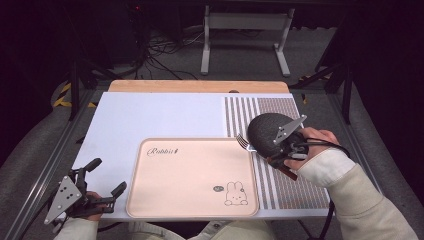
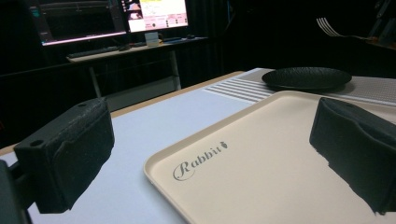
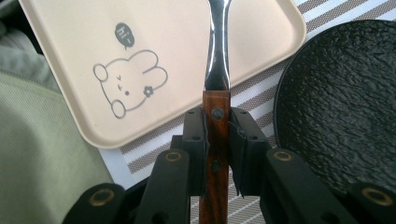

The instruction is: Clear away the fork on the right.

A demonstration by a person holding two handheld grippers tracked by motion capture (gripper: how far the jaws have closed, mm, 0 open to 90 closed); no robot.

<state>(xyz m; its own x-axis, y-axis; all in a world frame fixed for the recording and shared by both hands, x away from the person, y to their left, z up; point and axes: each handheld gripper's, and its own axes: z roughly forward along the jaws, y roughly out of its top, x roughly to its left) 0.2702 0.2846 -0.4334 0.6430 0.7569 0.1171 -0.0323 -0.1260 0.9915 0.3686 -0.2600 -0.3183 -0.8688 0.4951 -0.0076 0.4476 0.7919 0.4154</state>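
While the right tongs clamp the brown wooden handle of a fork, the fork's steel neck runs out over the near right corner of the beige tray, above the rabbit drawing printed there. From the high view, the fork's tines hang at the tray's right edge, and the right tongs sit just off that edge, over the striped placemat. A black textured plate lies on the placemat just right of the tray, partly hidden by the right hand in the high view. The left tongs hover off the tray's near left corner with both jaws spread wide apart, nothing between them. Through the left gripper view, the tray's "Rabbit" lettering shows between the jaws. The white mat covers the desk beyond the tray.
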